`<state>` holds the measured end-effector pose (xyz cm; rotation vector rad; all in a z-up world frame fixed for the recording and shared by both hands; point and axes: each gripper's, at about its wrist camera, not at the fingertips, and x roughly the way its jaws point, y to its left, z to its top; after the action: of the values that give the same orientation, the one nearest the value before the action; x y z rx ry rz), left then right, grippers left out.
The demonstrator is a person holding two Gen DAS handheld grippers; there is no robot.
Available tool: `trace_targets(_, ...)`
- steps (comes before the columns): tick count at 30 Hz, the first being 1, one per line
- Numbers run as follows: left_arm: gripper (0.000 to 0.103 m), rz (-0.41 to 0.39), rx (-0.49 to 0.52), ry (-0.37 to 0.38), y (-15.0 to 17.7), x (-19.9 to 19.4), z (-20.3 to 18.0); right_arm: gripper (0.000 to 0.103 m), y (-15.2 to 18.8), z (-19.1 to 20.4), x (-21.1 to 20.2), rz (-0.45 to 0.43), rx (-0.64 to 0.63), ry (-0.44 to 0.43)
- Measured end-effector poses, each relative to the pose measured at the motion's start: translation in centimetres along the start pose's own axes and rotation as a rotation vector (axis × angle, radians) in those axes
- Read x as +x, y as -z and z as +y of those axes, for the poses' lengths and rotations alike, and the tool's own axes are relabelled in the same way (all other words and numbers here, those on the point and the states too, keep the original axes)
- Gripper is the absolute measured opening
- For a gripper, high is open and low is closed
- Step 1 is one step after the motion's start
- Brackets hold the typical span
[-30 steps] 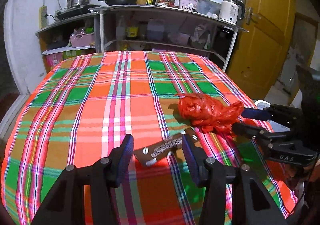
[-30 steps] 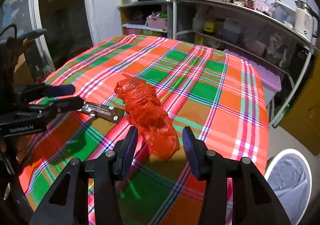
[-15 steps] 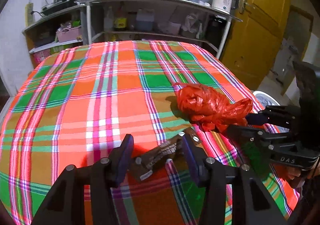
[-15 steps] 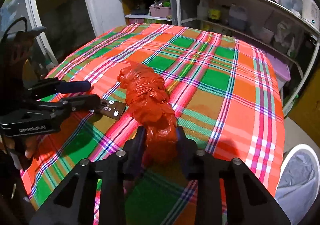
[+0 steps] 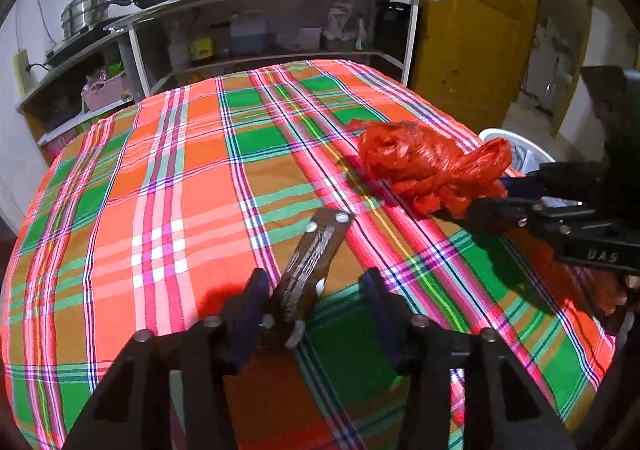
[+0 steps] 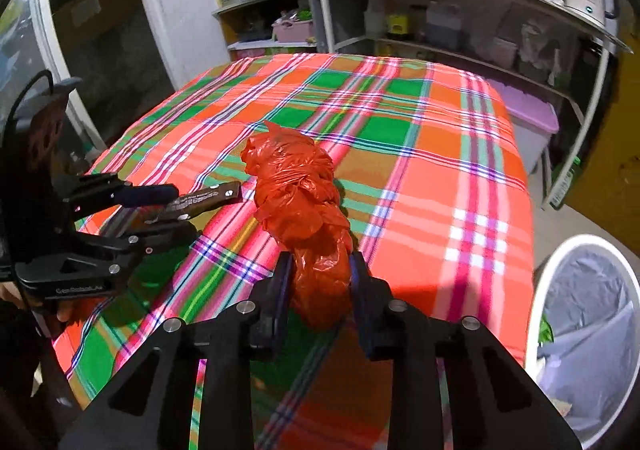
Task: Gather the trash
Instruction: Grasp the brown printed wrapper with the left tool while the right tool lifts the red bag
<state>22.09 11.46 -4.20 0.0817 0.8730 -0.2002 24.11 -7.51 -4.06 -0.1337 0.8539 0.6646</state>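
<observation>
A crumpled red plastic bag [image 6: 304, 202] lies on the plaid tablecloth [image 6: 420, 154]. My right gripper [image 6: 318, 282] is shut on the bag's near end; the bag also shows in the left wrist view [image 5: 428, 166]. A brown snack wrapper [image 5: 312, 258] lies flat on the cloth, its near end between the fingers of my left gripper [image 5: 316, 310], whose jaws stand wide apart around it. The left finger touches the wrapper's edge. In the right wrist view the wrapper [image 6: 208, 198] pokes out from the left gripper [image 6: 160, 206].
A white bin [image 6: 588, 330] with a grey liner stands on the floor right of the table; it also shows in the left wrist view [image 5: 516, 146]. Kitchen shelves [image 5: 260, 34] with pots and a kettle stand behind the table. A yellow door [image 5: 472, 22] is at the right.
My right gripper closed on the red bag and lifted its near end. My left gripper moved forward so the wrapper's end came between its fingers; the wrapper turned to point away.
</observation>
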Motion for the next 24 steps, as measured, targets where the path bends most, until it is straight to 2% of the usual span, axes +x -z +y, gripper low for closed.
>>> trace_targets(5, 0.025, 0.017, -0.005, -0.032, -0.1, 0.3, -0.9, 0.028, 0.6, -0.5, -1.2, -0.016, 0.022, 0.008)
trace_targets(8, 0.024, 0.015, -0.020, -0.054, 0.0, 0.2, -1.3, 0.028, 1.1, -0.9, -2.0, -0.027, 0.036, 0.011)
trace_targets(13, 0.022, -0.004, -0.074, -0.050, 0.2, -0.4, -1.6, 0.028, 1.8, -1.6, -3.4, -0.048, 0.060, 0.019)
trace_targets(24, 0.022, -0.142, -0.159, -0.004, 0.6, -4.9, -5.0, 0.028, 3.3, -2.4, -7.7, -0.128, 0.120, 0.055)
